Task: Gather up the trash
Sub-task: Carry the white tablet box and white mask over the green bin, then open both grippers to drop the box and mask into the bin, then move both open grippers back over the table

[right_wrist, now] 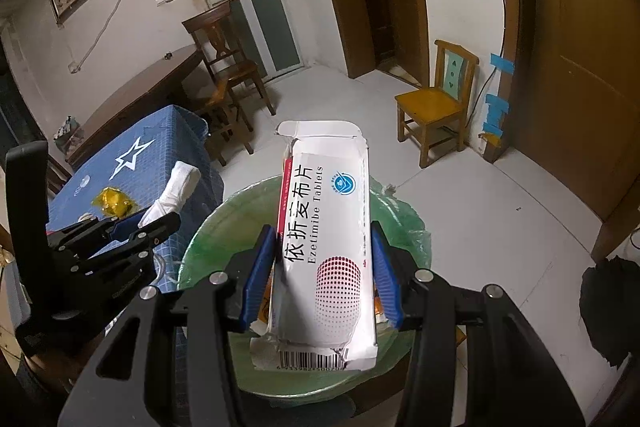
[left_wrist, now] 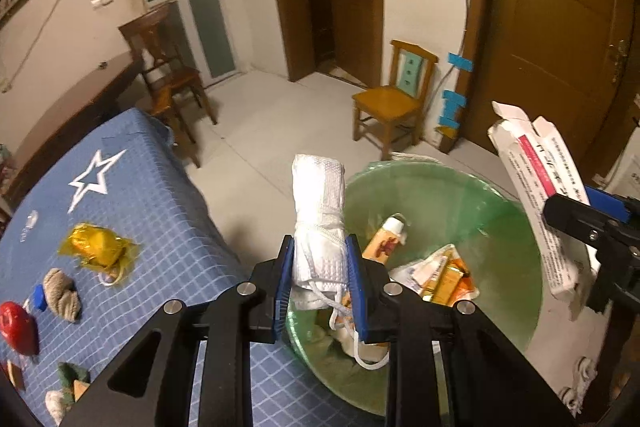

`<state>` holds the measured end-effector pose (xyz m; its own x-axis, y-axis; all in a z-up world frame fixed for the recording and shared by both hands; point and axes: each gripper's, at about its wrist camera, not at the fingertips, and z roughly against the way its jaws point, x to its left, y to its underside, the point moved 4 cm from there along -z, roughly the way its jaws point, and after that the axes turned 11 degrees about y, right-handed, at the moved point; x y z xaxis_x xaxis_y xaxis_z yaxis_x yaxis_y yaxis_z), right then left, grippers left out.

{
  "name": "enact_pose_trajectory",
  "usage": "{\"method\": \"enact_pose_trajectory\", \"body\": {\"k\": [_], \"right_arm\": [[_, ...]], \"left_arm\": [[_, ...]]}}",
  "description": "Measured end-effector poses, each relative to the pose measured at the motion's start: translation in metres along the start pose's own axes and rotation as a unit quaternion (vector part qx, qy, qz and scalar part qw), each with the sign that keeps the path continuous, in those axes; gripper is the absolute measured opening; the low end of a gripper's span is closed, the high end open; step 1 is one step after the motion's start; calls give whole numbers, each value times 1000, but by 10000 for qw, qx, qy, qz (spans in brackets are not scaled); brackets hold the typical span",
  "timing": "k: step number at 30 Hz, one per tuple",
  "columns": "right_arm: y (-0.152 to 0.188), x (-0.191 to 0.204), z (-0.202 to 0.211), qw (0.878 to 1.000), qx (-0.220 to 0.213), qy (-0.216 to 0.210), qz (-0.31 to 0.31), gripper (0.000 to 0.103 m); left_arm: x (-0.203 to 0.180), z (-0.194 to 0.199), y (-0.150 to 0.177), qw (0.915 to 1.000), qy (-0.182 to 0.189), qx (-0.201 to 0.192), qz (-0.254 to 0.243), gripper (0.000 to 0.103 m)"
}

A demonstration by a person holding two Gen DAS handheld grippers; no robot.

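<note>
My left gripper (left_wrist: 320, 267) is shut on a rolled white cloth with a cord (left_wrist: 318, 211) and holds it over the near rim of the green-lined trash bin (left_wrist: 460, 183). The cloth also shows in the right wrist view (right_wrist: 174, 193). My right gripper (right_wrist: 324, 267) is shut on a white tablet box (right_wrist: 326, 247) and holds it above the bin (right_wrist: 208, 239). The box appears at the right of the left wrist view (left_wrist: 536, 195). The bin holds several orange and white packages (left_wrist: 440, 275).
A table with a blue checked cloth (left_wrist: 160, 211) stands left of the bin, carrying a gold wrapper (left_wrist: 98, 245), a grey rag (left_wrist: 60, 293), a red object (left_wrist: 16, 325) and other scraps. Wooden chairs (left_wrist: 394, 99) and doors stand behind on the pale floor.
</note>
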<state>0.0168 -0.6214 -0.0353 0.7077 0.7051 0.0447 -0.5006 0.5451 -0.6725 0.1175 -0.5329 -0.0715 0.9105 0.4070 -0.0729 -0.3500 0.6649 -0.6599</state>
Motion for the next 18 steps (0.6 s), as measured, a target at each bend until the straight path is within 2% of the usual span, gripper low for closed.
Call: {"method": "enact_pose_trajectory", "body": {"k": [4,5,6,7,18], "right_arm": [[0,2,-7,9999,86,-100,71,49],[1,3,-9,9998,106,-122,68,51],[1,2,-10,9998,120,-127,38,56],[1,1,-11,9998,102,-152,-10,62],[6,12,-2,9995,-43,-315,44,62]], "left_arm": [[-4,-5,-2,9993,337,49,-125,29],[-3,-6,-3,9992,363,69,-124,43],[-1,-8,-3,9992,375,98,-89,71],[3,-7,-4,9992,410,23,-11,77],[24,24,5,9987,404,-291,99,77]]}}
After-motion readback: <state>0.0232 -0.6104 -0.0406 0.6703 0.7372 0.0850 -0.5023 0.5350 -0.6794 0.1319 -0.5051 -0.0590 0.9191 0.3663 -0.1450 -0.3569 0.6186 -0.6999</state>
